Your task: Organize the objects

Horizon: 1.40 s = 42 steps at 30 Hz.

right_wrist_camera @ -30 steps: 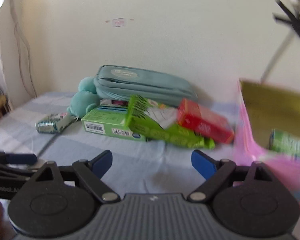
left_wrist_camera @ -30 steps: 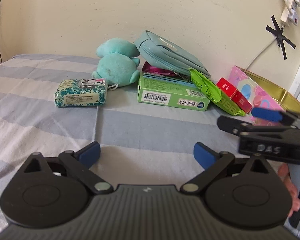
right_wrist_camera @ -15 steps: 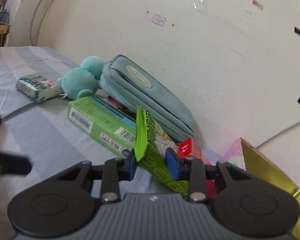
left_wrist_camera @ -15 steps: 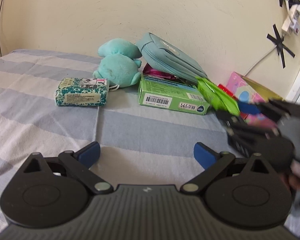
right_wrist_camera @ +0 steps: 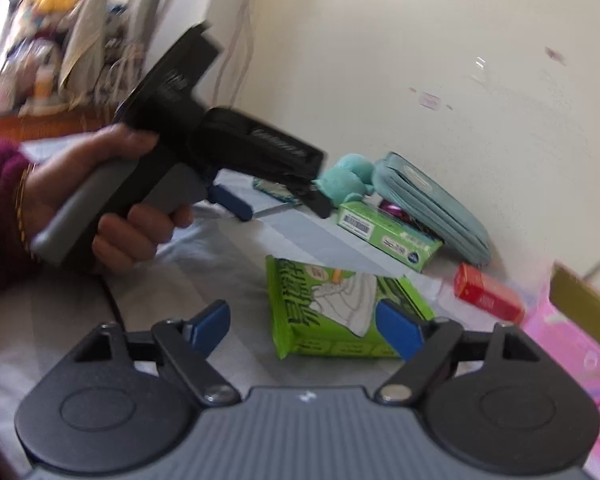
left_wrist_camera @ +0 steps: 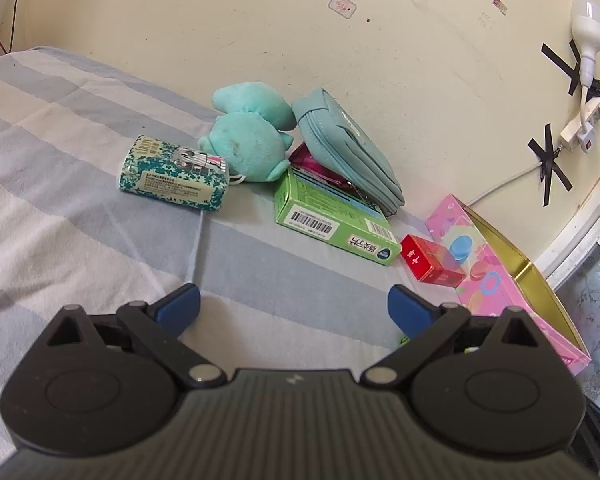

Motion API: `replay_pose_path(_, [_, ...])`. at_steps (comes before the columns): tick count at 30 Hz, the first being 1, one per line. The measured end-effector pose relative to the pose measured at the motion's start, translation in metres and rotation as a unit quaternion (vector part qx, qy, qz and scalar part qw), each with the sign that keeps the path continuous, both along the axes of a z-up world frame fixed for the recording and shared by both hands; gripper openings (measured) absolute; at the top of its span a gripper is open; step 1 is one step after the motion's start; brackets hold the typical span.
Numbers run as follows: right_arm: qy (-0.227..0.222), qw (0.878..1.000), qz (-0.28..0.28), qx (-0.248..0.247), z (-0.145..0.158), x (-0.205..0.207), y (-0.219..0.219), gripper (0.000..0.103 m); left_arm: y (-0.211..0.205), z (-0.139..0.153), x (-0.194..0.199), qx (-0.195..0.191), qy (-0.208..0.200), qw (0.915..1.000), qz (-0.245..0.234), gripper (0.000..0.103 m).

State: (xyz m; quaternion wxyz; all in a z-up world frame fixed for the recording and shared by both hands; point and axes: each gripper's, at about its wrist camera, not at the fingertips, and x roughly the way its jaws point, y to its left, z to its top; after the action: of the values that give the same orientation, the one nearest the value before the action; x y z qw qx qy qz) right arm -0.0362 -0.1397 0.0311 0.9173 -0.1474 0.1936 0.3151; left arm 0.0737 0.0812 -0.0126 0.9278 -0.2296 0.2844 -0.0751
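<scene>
I'm in a home bedroom: a bed with a striped grey sheet (left_wrist_camera: 80, 216) runs up to a scuffed cream wall (left_wrist_camera: 420, 92). A teal plush toy (left_wrist_camera: 244, 140) lies at twelve o'clock, clutter (right_wrist_camera: 40, 40) piled at ten o'clock, a taped-up power strip (left_wrist_camera: 584, 128) at two.

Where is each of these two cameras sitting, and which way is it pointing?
Left wrist view: rides on the left hand-held gripper, jaws open, looking down over the striped bed toward the wall; no hand shows.
Right wrist view: rides on the right hand-held gripper, jaws open, aimed at the green packet; the person's left hand shows, holding the other gripper.
Shared: teal plush, teal pouch, green box, red box, pink tin.
</scene>
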Motion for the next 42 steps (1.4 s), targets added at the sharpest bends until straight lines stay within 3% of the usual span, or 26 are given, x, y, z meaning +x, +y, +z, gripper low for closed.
replay_pose_path(3, [0.053,0.994,-0.05,0.086,0.01,0.028,-0.026,0.082,0.002,0.0,-0.002,-0.002,0.001,1.0,0.001,0.101])
replay_pose_path(6, [0.084,0.983,-0.096,0.128,0.01,0.053,-0.048,0.08,0.001,0.004,-0.009,-0.01,0.009,0.9999,-0.003,0.1])
replay_pose_path(13, [0.115,0.98,-0.11,0.118,-0.002,0.083,-0.051,0.071,-0.012,0.014,-0.046,-0.021,0.027,0.9965,-0.076,0.095])
replay_pose_path(17, [0.133,0.978,-0.112,0.12,-0.009,0.098,-0.05,0.069,-0.02,0.012,-0.058,-0.055,0.047,0.988,-0.137,0.092])
replay_pose_path(19, [0.156,0.973,-0.116,0.124,-0.016,0.104,-0.051,0.063,-0.03,0.011,-0.057,-0.063,0.049,0.9833,-0.163,0.092])
replay_pose_path(21, [0.178,0.966,-0.111,0.149,-0.02,0.106,-0.055,0.06,-0.042,0.008,-0.052,-0.053,0.059,0.982,-0.172,0.083])
replay_pose_path(27, [0.211,0.958,-0.075,0.18,-0.023,0.081,-0.062,0.043,-0.055,0.002,-0.041,-0.031,0.065,0.9824,-0.173,0.071])
replay_pose_path(33, [0.184,0.965,-0.078,0.171,-0.019,0.046,-0.064,0.029,-0.064,0.015,-0.038,-0.017,0.055,0.9836,-0.171,0.065])
replay_pose_path(38, [0.128,0.962,-0.11,0.214,-0.002,0.04,-0.089,0.029,-0.097,0.053,-0.029,0.018,-0.007,0.9791,-0.202,0.065])
replay_pose_path(42, [0.06,0.961,-0.145,0.228,0.016,0.046,-0.116,0.029,-0.14,0.079,-0.006,0.047,-0.056,0.9703,-0.231,0.066])
